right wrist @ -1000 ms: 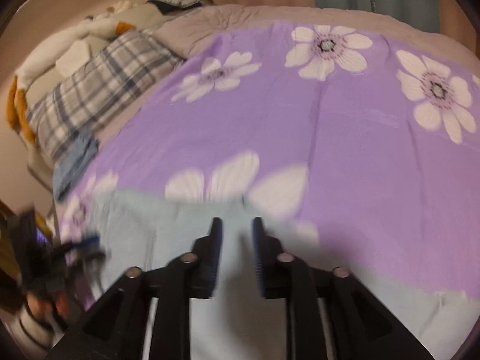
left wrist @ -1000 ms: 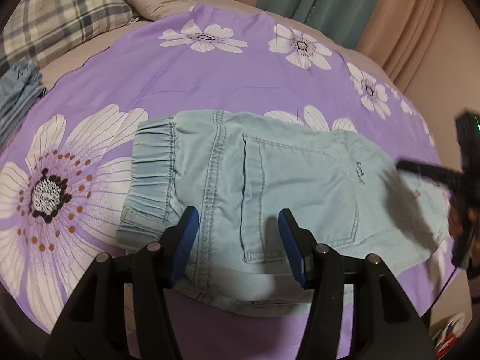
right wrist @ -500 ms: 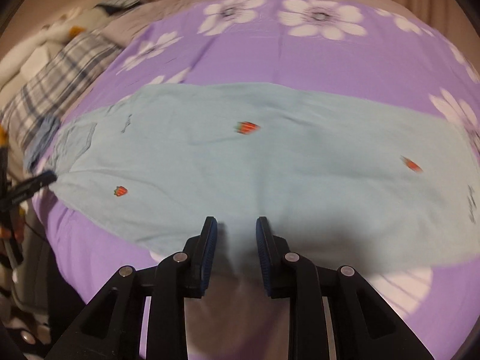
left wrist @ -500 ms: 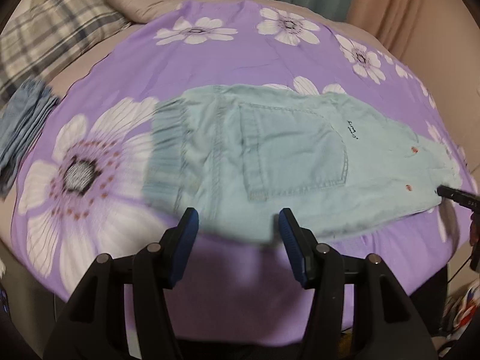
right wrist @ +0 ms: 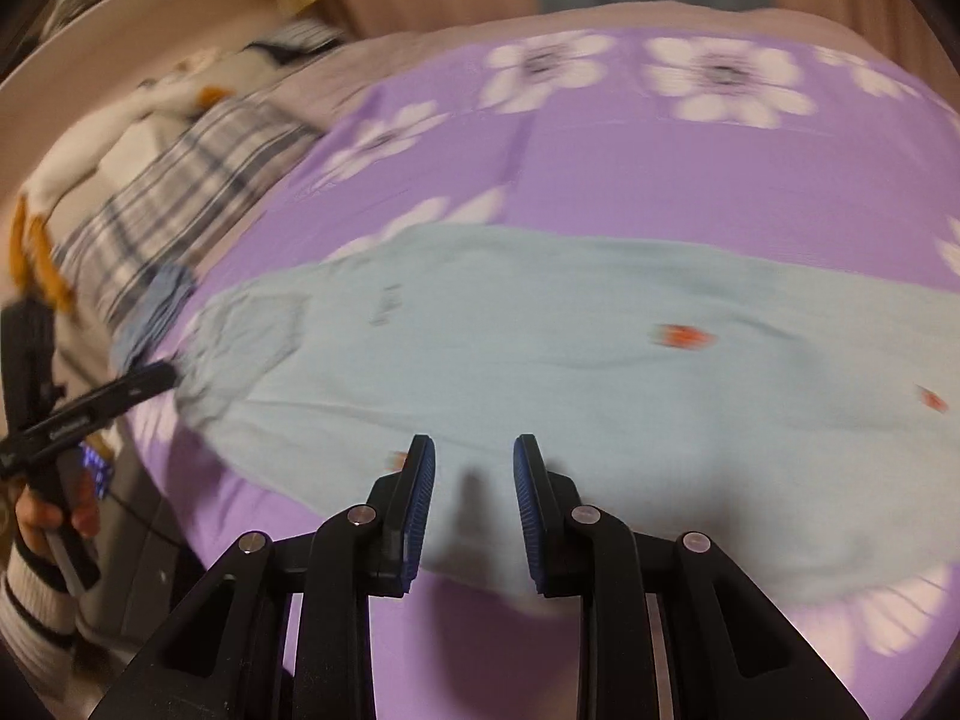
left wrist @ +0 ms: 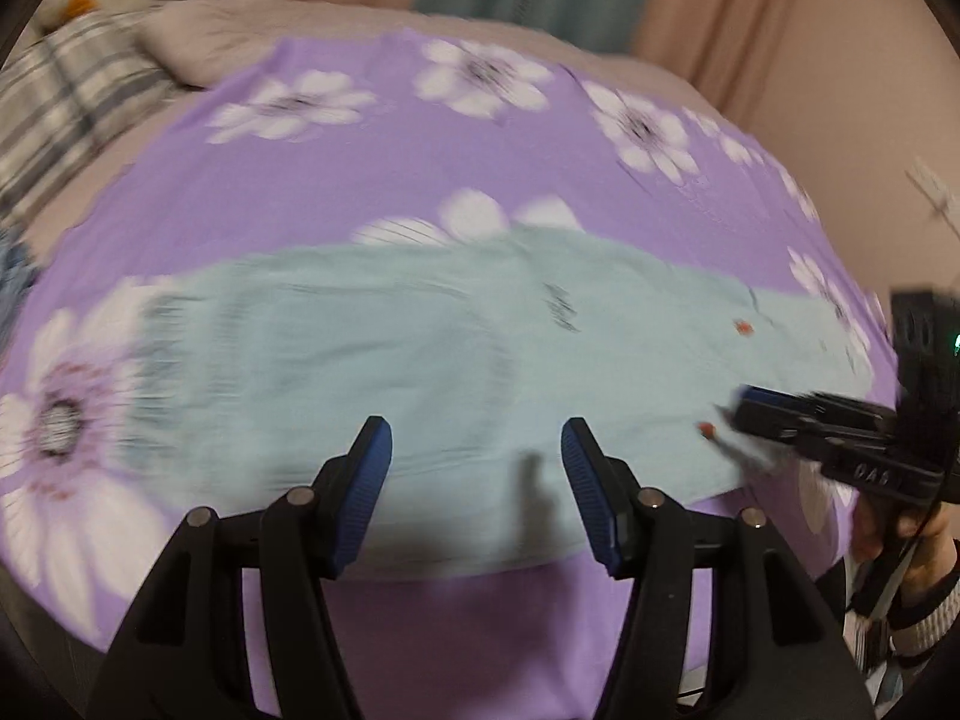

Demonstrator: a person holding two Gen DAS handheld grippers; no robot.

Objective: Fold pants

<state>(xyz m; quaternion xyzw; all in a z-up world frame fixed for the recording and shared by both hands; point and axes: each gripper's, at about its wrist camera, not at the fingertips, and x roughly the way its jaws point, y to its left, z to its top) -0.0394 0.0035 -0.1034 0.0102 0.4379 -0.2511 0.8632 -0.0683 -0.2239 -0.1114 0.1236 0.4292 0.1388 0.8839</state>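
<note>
**Both grippers free over the near edge of the pants**

My left gripper (left wrist: pixel 477 480) has its fingers spread wide with nothing between them. My right gripper (right wrist: pixel 474 495) has a narrower gap, also holding nothing. Whether either pad touches cloth I cannot tell; both views are smeared by motion blur.

The pale blue pants (left wrist: pixel 420 372) lie flat lengthwise across the purple flowered bedsheet (left wrist: pixel 420 168), filling the middle of each view from 9 to 3 o'clock. In the right wrist view the pants (right wrist: pixel 600 372) run off the frame at 3 o'clock, so that end is cut off. Stitching and waistband detail are too blurred to read; only small red marks stand out.

The near hem sits just beyond the fingertips of both grippers, with bare sheet below it toward 6 o'clock and a broad purple stretch beyond toward 12. A plaid pillow (right wrist: pixel 180 180) lies at 10 o'clock, well apart from the pants.
</note>
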